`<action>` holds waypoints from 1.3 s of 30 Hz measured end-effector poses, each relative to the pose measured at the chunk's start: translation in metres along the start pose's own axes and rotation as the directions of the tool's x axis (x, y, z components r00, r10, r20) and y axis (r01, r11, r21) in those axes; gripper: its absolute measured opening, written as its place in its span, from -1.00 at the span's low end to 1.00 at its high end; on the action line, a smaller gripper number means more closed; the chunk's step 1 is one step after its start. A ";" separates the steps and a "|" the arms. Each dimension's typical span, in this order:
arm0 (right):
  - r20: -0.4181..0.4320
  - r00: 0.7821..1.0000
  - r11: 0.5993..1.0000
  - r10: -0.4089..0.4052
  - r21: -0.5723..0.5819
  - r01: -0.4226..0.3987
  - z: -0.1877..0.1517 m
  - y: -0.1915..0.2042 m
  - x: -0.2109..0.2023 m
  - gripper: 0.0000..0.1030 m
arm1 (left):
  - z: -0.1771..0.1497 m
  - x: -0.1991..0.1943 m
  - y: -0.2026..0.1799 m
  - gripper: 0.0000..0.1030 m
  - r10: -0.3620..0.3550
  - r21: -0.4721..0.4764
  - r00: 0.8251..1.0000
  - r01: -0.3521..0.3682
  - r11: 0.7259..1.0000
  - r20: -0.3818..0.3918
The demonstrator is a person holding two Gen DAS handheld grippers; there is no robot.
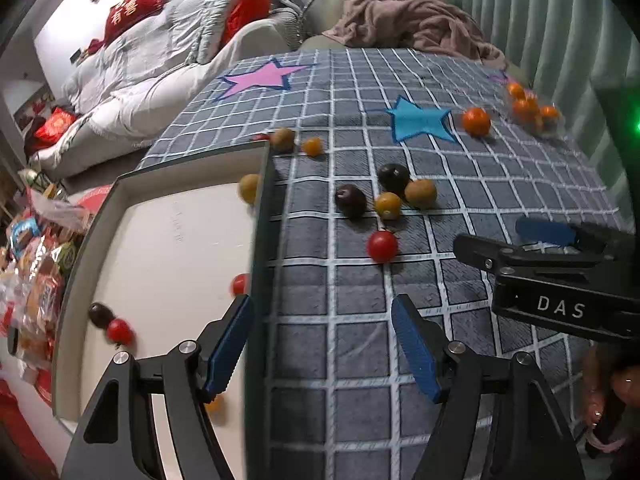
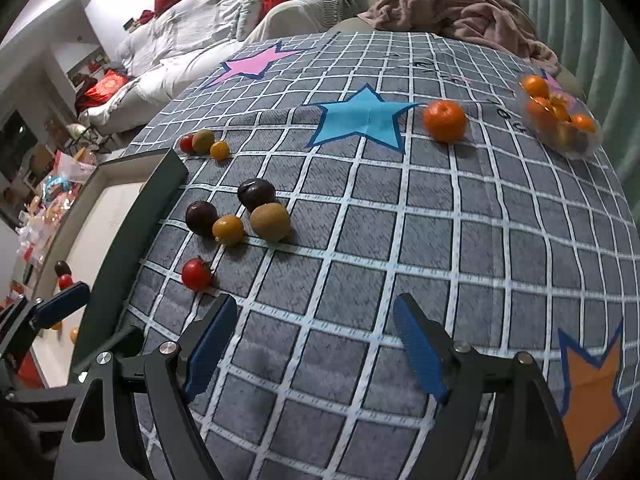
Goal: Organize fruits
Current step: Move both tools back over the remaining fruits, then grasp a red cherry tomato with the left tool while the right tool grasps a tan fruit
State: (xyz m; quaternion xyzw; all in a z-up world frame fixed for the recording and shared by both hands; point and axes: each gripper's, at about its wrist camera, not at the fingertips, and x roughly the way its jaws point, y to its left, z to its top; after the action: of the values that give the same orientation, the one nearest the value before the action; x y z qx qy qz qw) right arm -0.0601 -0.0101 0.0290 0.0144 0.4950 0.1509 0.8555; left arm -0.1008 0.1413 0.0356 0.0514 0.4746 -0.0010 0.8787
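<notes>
Loose fruits lie on the checked cloth: a red tomato [image 1: 382, 245] [image 2: 196, 274], two dark plums [image 1: 350, 200] [image 2: 201, 218], a yellow fruit [image 2: 227, 230], a kiwi [image 2: 270, 220], and an orange [image 2: 445, 121]. A clear bowl of oranges [image 2: 560, 120] sits far right. A dark-rimmed tray [image 1: 262, 216] on the left holds a plum [image 1: 99, 314] and tomatoes [image 1: 120, 331]. My left gripper [image 1: 322, 344] is open and empty, straddling the tray's right rim. My right gripper [image 2: 316, 344] is open and empty above the cloth, near the red tomato.
A kiwi, a tomato and a yellow fruit [image 2: 204, 145] lie beyond the tray's far corner. A pink blanket [image 2: 460, 12] lies at the far edge. A white sofa with red cushions [image 1: 136, 4] stands at the left. Snack packets [image 1: 32, 272] clutter the floor.
</notes>
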 end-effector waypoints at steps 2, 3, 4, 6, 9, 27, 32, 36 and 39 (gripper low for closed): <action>0.004 1.000 1.000 0.004 -0.020 -0.004 0.002 0.000 0.002 0.62 | 0.001 0.009 -0.008 0.40 0.019 0.017 1.000 -0.019 1.000 -0.010; 0.005 1.000 1.000 0.007 -0.031 -0.007 0.004 0.001 0.005 0.62 | 0.002 0.014 -0.011 0.40 0.022 0.021 1.000 -0.022 1.000 -0.017; 0.004 1.000 0.999 0.011 -0.045 -0.011 0.007 0.002 0.007 0.61 | 0.002 0.017 -0.013 0.40 0.022 0.021 1.000 -0.021 1.000 -0.022; -0.001 1.000 0.998 0.016 -0.061 -0.016 0.010 0.004 0.011 0.61 | 0.004 0.024 -0.017 0.40 0.021 0.020 0.999 -0.021 1.000 -0.028; -0.008 1.000 0.995 0.030 -0.091 -0.030 0.016 0.007 0.019 0.60 | 0.009 0.032 -0.021 0.40 0.025 0.022 0.999 -0.025 0.999 -0.029; 0.005 0.996 0.988 0.091 -0.129 -0.089 0.030 0.013 0.030 -0.47 | 0.029 0.049 -0.021 0.13 -0.026 -0.037 1.000 0.026 0.999 -0.006; 0.003 0.996 0.993 0.093 -0.076 -0.092 0.021 -0.002 0.021 -0.47 | 0.030 0.048 -0.025 -0.40 -0.056 -0.046 0.998 0.055 0.997 -0.016; 0.004 0.995 0.994 0.096 -0.049 -0.096 0.010 -0.009 0.011 -0.47 | 0.027 0.045 -0.030 -0.55 -0.061 -0.031 0.998 0.061 0.998 -0.021; 0.008 0.995 0.995 0.101 -0.024 -0.101 0.000 -0.014 0.002 -0.47 | 0.021 0.039 -0.027 -0.55 -0.075 -0.042 0.997 0.074 0.996 -0.031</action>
State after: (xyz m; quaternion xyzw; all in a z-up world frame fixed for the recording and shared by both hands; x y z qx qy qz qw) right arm -0.0556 -0.0226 0.0248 0.0300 0.4877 0.1996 0.8493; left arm -0.0629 0.1141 0.0119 0.0155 0.4901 -0.0232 0.8712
